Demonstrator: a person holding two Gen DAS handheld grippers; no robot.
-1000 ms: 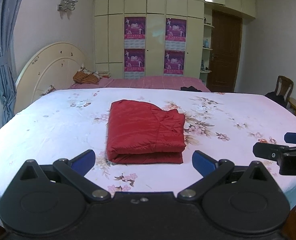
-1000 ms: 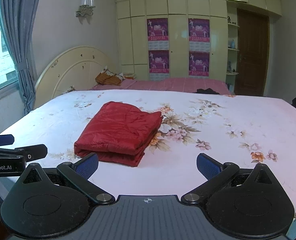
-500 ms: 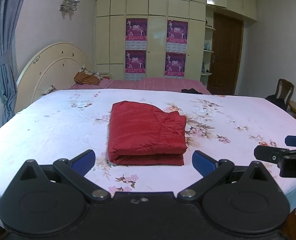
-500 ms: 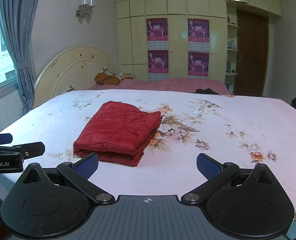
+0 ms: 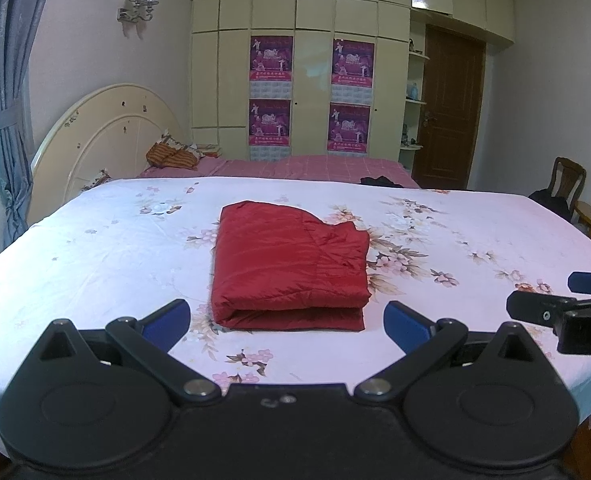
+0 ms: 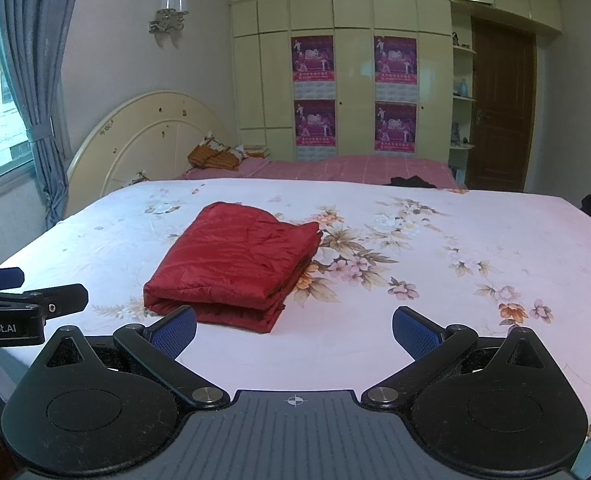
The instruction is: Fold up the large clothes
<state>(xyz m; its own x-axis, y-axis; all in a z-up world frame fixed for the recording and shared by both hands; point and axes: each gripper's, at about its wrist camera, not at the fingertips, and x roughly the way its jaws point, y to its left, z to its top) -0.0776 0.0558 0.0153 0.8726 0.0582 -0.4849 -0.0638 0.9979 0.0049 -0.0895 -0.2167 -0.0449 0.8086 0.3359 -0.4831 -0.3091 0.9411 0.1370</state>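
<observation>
Blue-padded, my left gripper point(image 5: 287, 322) and right gripper point(image 6: 294, 330) both hang spread wide and empty at 6 o'clock, touching nothing. Just beyond, toward 12 o'clock, the red garment point(image 5: 289, 264) lies folded into a neat layered rectangle on the floral bedsheet point(image 5: 95, 248). I judge the folding is done; the next move is perhaps only a smoothing press, though its far edge is hard to read from here.

Slightly shiny quilted red garment point(image 5: 289, 268) on matt floral cotton sheet point(image 5: 95, 252).
</observation>
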